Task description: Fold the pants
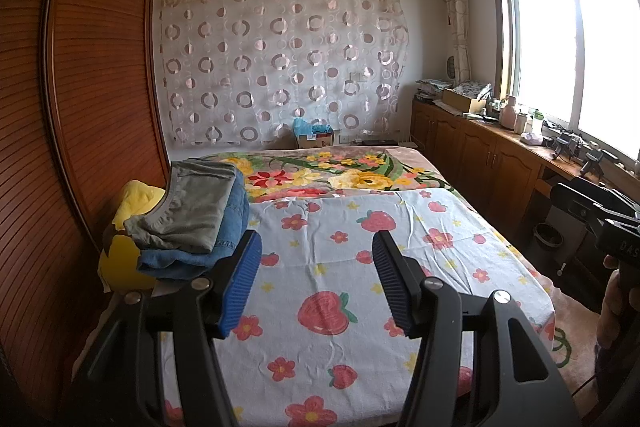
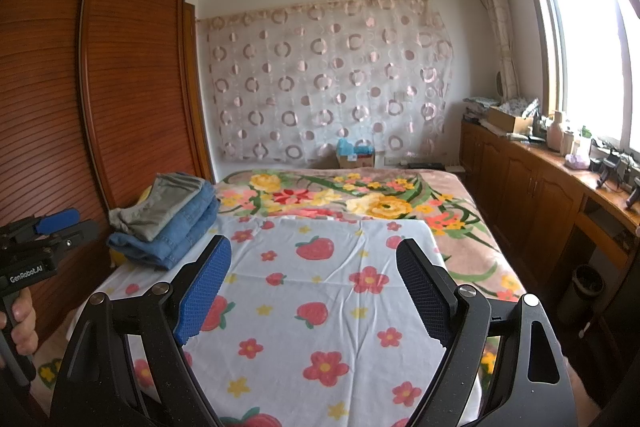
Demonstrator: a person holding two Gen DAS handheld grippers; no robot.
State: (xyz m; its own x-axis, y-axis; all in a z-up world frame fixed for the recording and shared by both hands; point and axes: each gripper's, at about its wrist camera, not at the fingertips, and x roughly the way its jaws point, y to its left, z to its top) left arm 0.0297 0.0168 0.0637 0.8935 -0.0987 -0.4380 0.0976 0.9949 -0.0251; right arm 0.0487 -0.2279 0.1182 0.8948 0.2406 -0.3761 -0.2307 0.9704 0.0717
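While both grippers hover spread and empty over the strawberry-print sheet (image 2: 320, 291), the folded pants (image 1: 192, 215) sit stacked at the bed's left edge. Left gripper (image 1: 316, 279) should reach the grey top pair squarely; right gripper (image 2: 312, 291) waits.

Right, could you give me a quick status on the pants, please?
Left gripper open, empty. Right gripper open, empty. Grey pants folded atop jeans, left bed edge. Strawberry sheet bare ahead.
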